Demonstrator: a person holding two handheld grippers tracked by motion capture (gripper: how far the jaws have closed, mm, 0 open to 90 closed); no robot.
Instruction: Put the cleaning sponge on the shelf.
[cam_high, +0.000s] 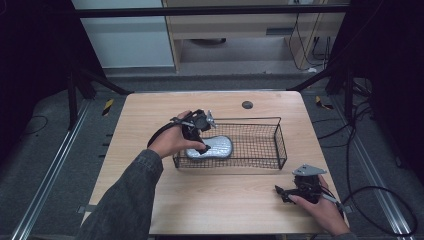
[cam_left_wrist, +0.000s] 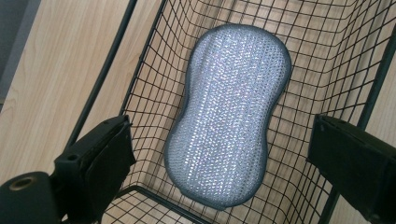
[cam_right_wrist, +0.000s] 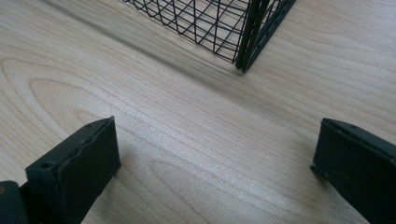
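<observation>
While the right gripper (cam_high: 281, 192) is resting wide open on the table (cam_high: 225, 200), the left gripper (cam_left_wrist: 219, 154) is hovering with jaws spread above the silver scrubbing pad (cam_left_wrist: 229, 112) lying in the wire basket (cam_left_wrist: 154, 56), which is looking soft, light, best pinched at its narrow waist.

dark denim sleeve (cam_high: 127, 200), black grippers w/ grey plates.

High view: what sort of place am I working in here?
Probably a lab recording station, not a home. A bare wooden table stands between metal floor rails, with cables trailing across grey carpet and black frame bars overhead. On it sits only a wire basket holding a silver scrubbing pad.
</observation>
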